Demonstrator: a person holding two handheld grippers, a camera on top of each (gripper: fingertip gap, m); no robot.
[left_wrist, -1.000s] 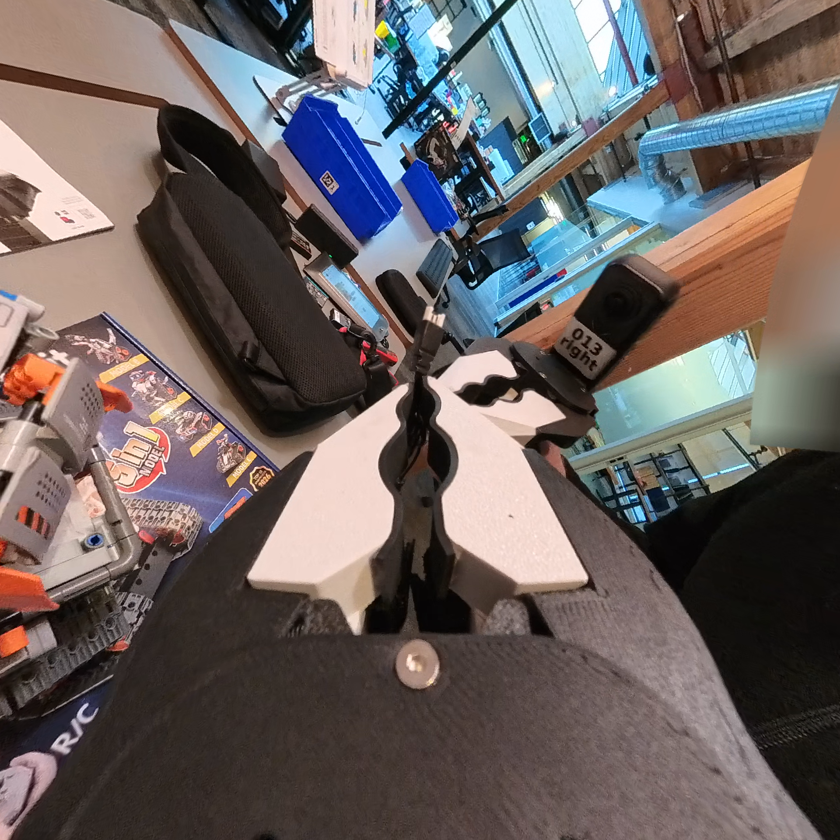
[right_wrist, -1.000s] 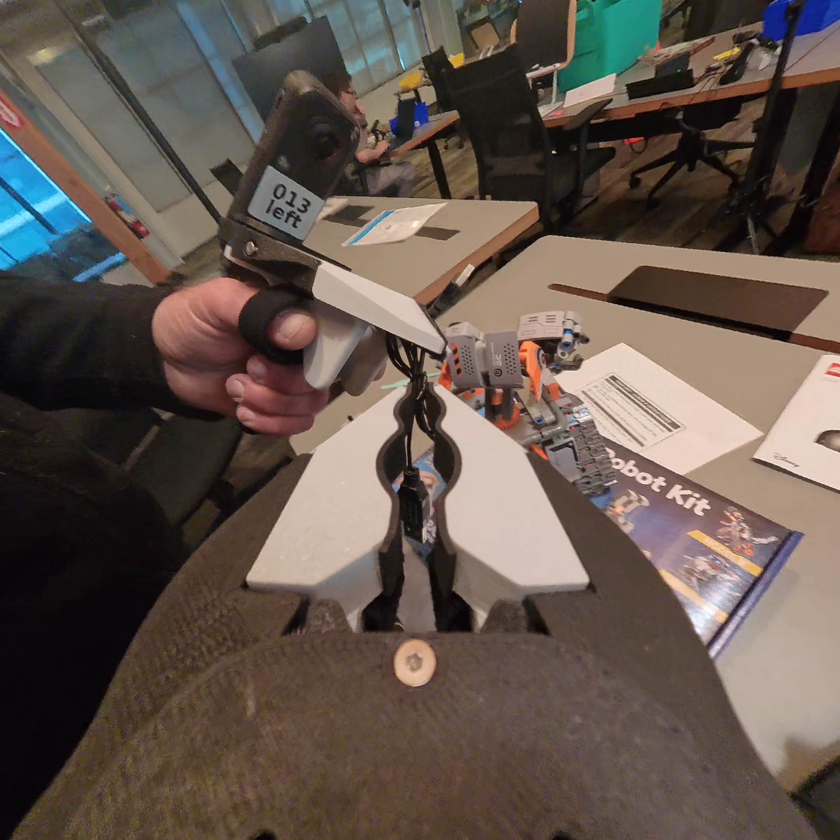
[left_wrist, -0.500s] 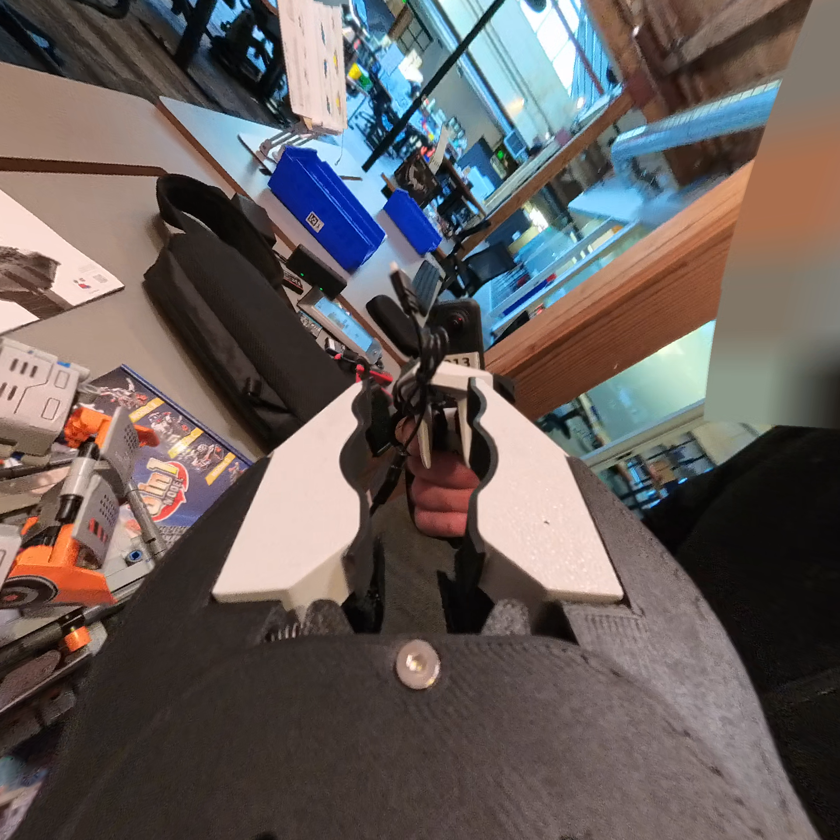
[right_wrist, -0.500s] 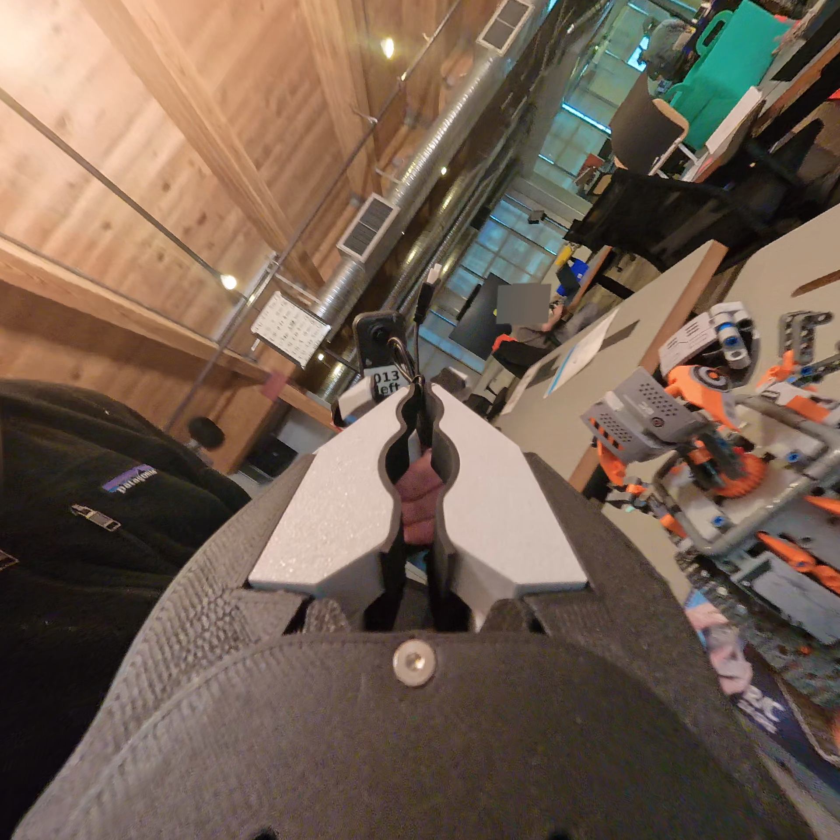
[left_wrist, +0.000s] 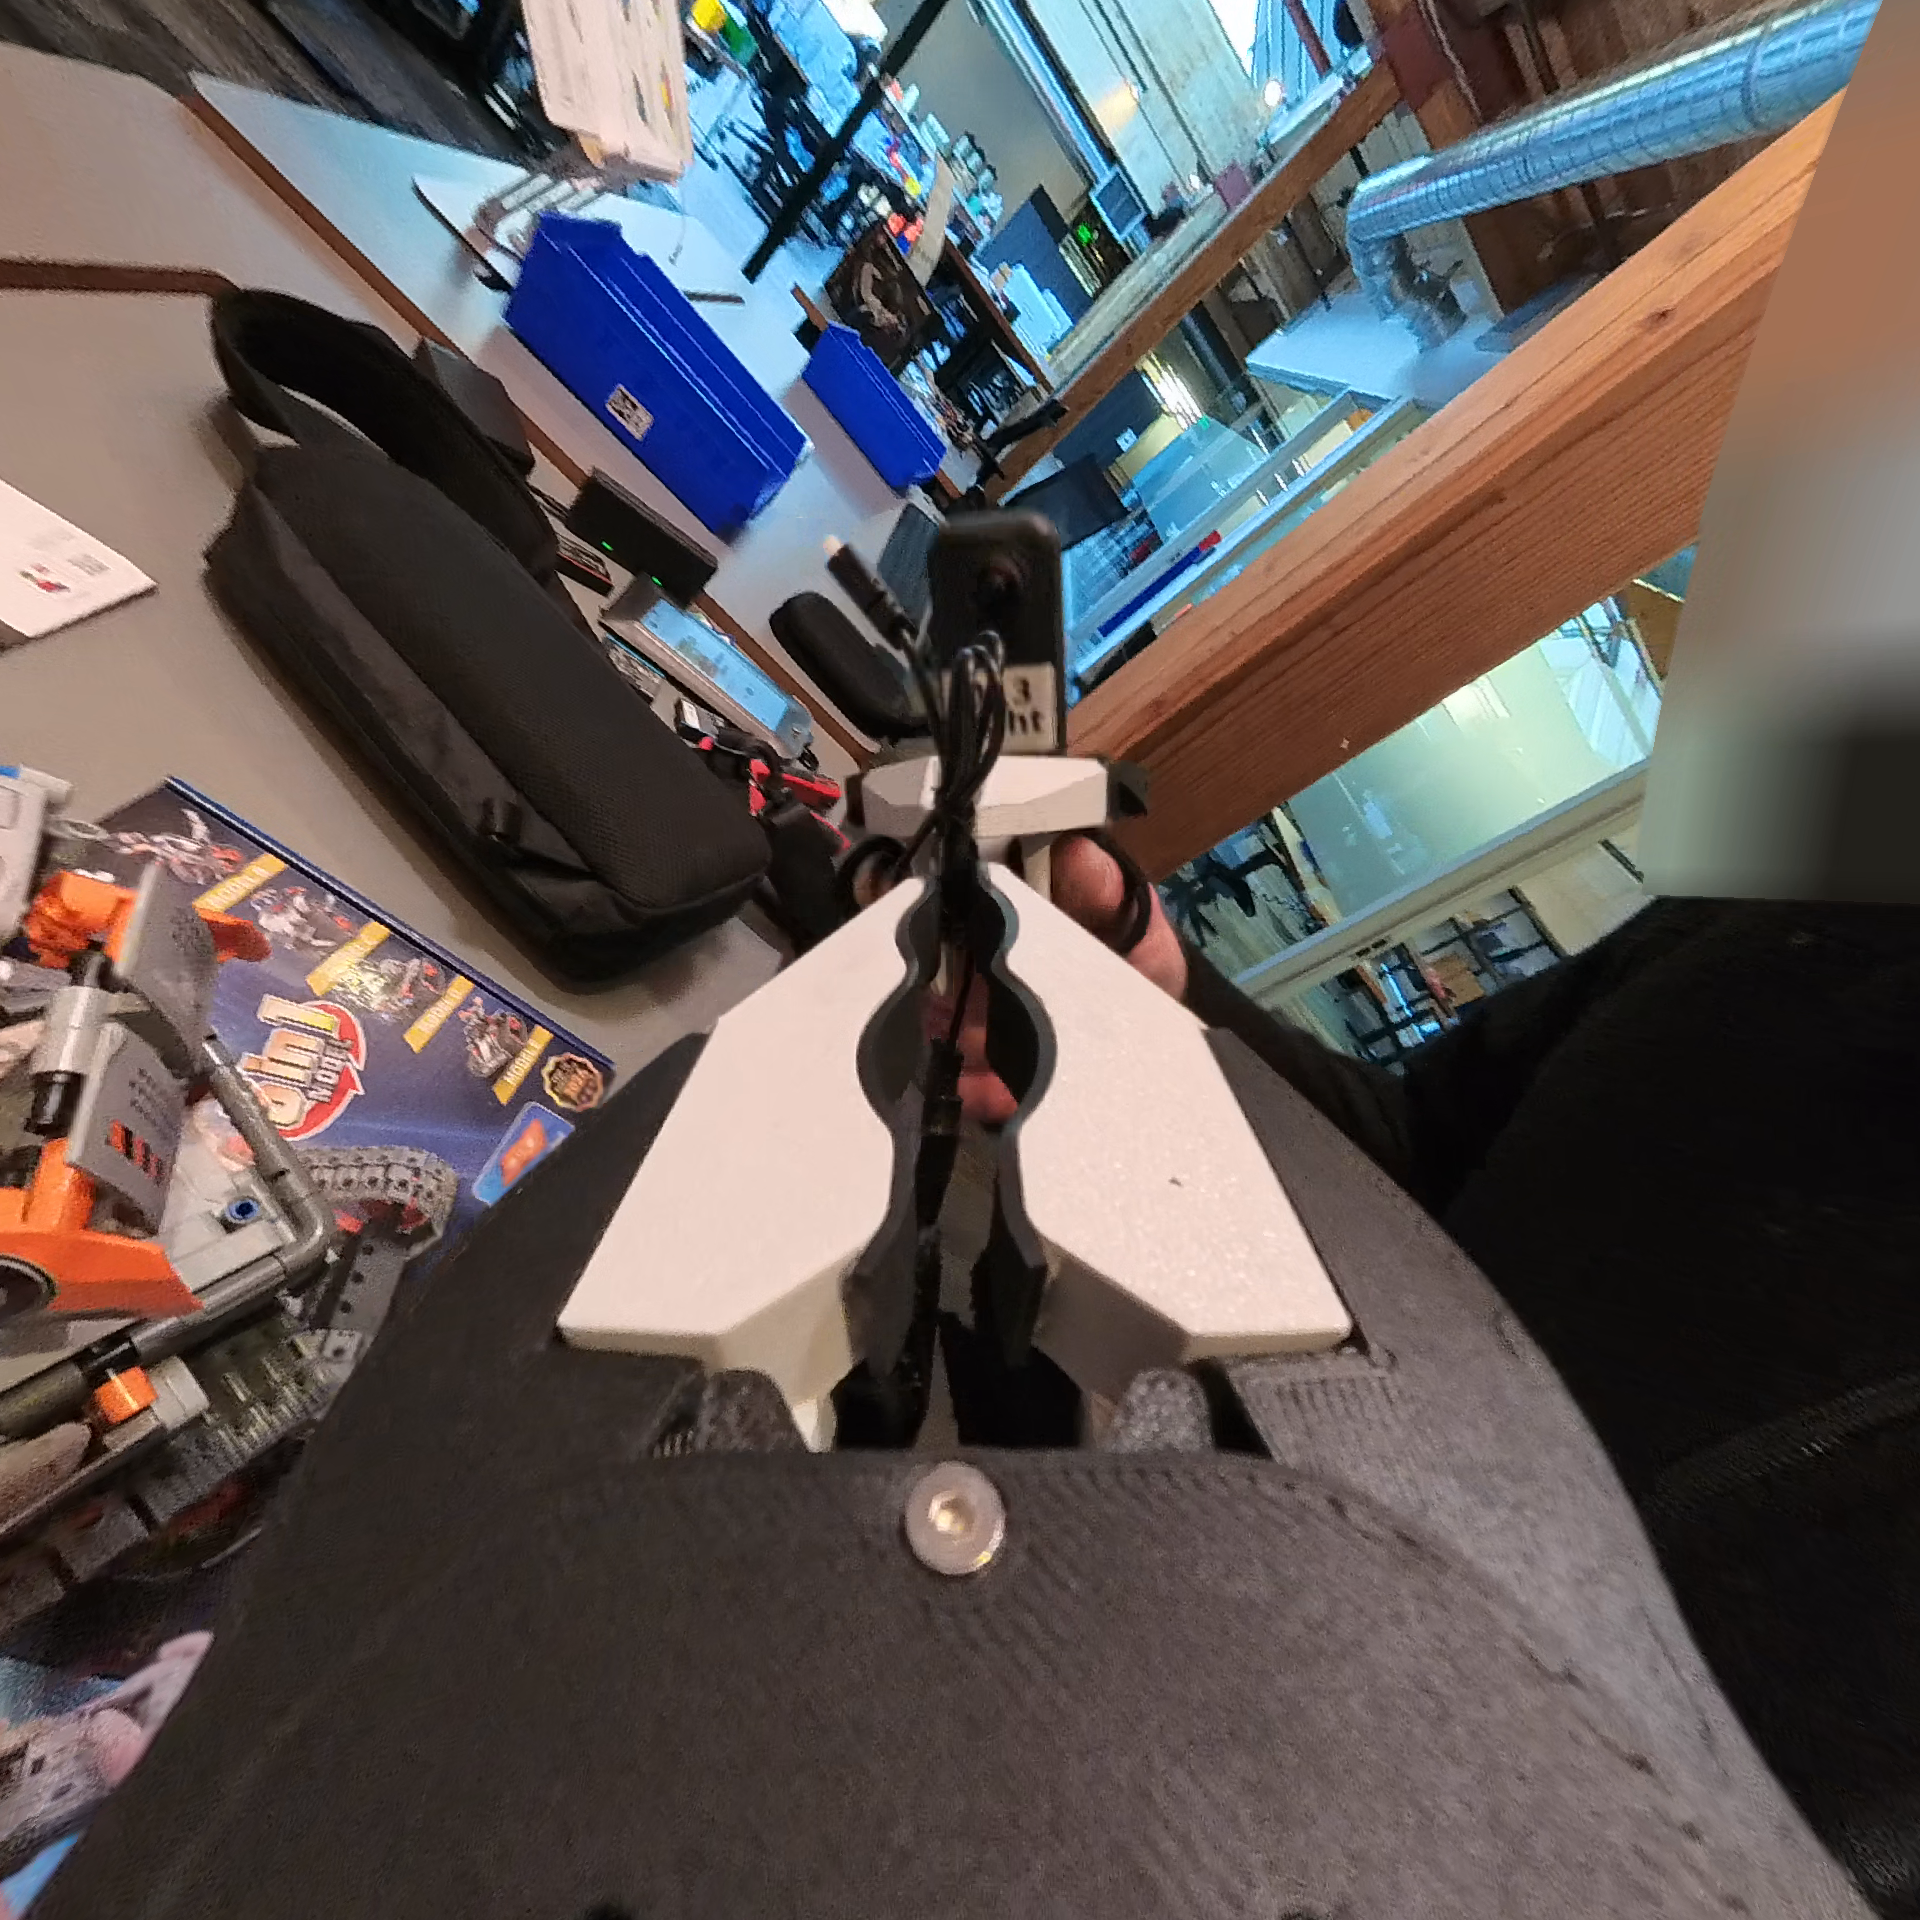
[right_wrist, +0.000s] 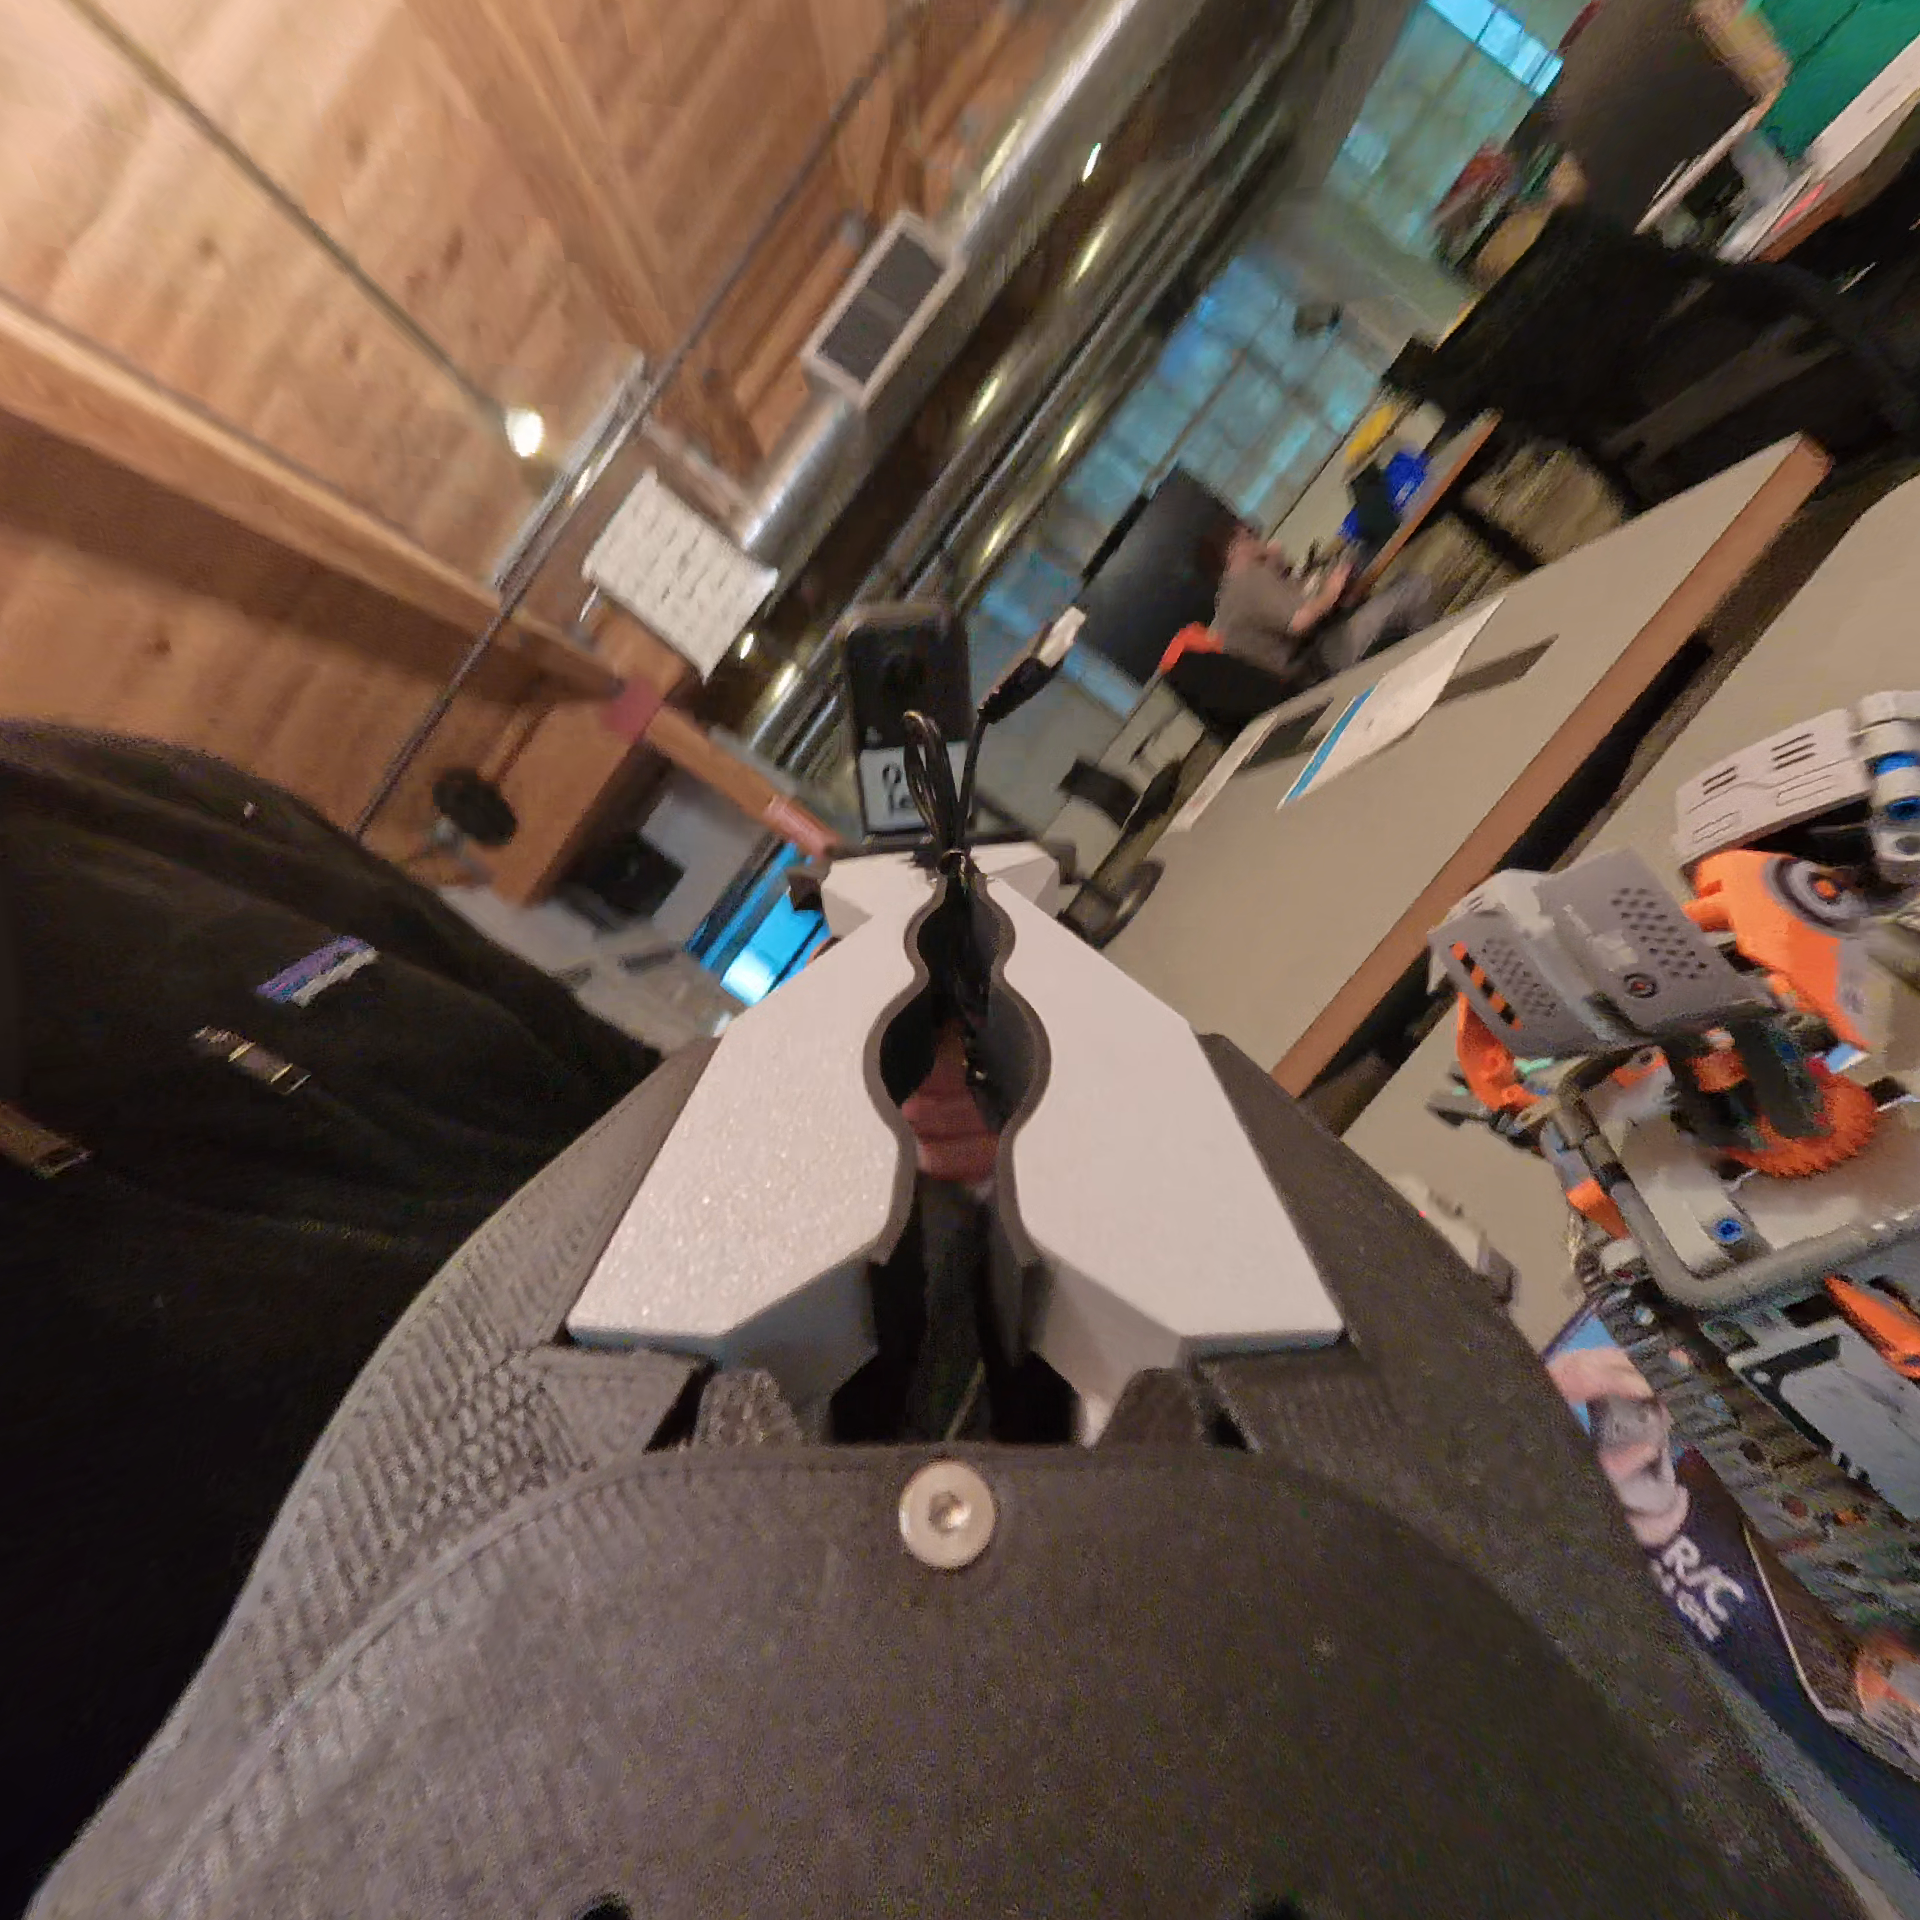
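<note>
A thin black cable, coiled into a small bundle (left_wrist: 961, 727), is pinched between both grippers, which face each other tip to tip in the air. My left gripper (left_wrist: 956, 899) is shut on the bundle. One plug end (left_wrist: 857, 577) sticks up and to the left. The right gripper (left_wrist: 992, 805) shows just beyond, held by a hand (left_wrist: 1101, 883). In the right wrist view my right gripper (right_wrist: 958, 899) is shut on the same cable (right_wrist: 940, 769). Its plug (right_wrist: 1049, 649) points up and to the right. The left gripper's camera (right_wrist: 904, 675) stands behind it.
An orange and grey toy robot (left_wrist: 104, 1143) (right_wrist: 1662, 987) stands on a blue kit box (left_wrist: 395, 1018) on the grey table (left_wrist: 125, 416). A black bag (left_wrist: 468, 675) and blue bins (left_wrist: 655, 384) lie farther back. A person's dark jacket (right_wrist: 208, 1039) is close on the left. My two grippers' fingertips are within a few centimetres of each other.
My left gripper was open half a second ago and is now shut on the cable again. Both grippers have tilted upward and turned to face each other; the right stayed shut.
</note>
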